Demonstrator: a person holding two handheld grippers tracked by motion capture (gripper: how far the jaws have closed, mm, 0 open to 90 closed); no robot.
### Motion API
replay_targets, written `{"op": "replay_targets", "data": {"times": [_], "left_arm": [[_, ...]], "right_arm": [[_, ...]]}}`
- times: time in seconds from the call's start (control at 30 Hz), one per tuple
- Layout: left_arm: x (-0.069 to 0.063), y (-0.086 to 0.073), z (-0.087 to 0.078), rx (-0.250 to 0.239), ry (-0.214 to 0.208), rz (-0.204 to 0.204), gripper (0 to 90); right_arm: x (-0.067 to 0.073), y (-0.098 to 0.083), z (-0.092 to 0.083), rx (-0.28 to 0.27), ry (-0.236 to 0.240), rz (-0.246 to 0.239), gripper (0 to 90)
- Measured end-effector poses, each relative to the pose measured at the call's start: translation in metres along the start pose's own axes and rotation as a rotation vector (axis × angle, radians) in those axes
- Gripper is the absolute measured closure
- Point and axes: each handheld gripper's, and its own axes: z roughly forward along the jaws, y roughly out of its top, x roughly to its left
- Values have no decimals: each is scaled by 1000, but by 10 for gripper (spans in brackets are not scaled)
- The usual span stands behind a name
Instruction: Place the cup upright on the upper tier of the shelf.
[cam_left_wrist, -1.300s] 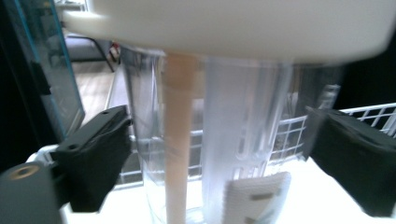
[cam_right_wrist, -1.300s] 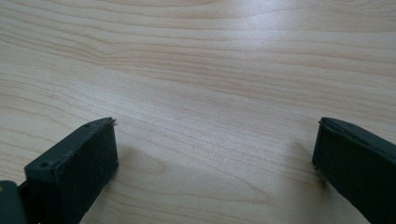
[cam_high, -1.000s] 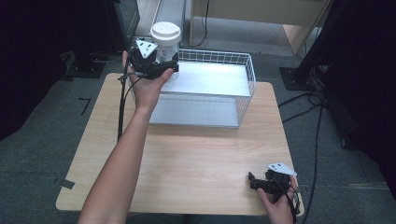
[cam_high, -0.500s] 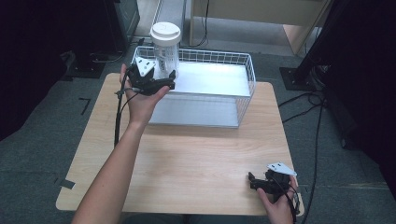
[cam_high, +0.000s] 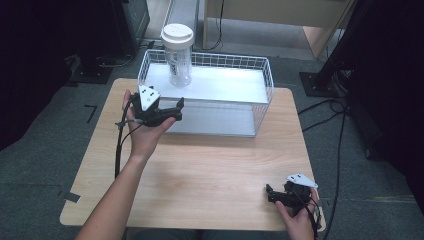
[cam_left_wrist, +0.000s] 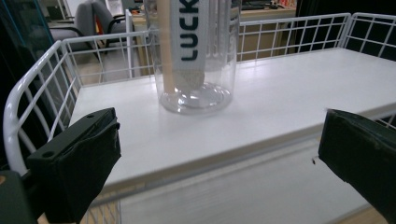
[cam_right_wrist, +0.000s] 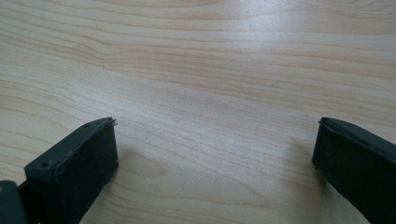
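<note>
Now the left gripper (cam_high: 176, 111) hangs wide open, empty, just short of the basket (cam_high: 260, 107), squared up to the bottle (cam_high: 178, 55); right gripper (cam_high: 270, 194), also open, idles on the table (cam_high: 210, 165).

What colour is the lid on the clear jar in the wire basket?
White. The lid on the clear jar shows best in the high view.

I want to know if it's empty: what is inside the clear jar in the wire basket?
Inside the clear jar a pale upright stick shows, bottom clear; the white lid and label hide the rest.
</note>
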Motion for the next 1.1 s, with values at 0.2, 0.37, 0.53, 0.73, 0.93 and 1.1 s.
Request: {"op": "replay_targets", "data": {"times": [0.2, 0.37, 0.53, 0.73, 0.93, 1.1], "left_arm": [[0, -22, -16, 6, -12, -5, 0], [2, -44, -29, 24, -12, 6, 0], [7, -67, -39, 62, -8, 13, 0], [16, -85, -52, 85, 2, 11, 0], [24, -103, -64, 98, 15, -12, 0], [33, -120, -73, 132, 16, -49, 0]], "right_arm": [[0, 0, 0, 1, 4, -1, 0], [0, 0, 0, 1, 4, -1, 0], [0, 0, 0, 0, 4, -2, 0], [0, 1, 1, 1, 2, 1, 0], [0, 1, 1, 0, 1, 1, 0], [0, 1, 1, 1, 1, 1, 0]]}}
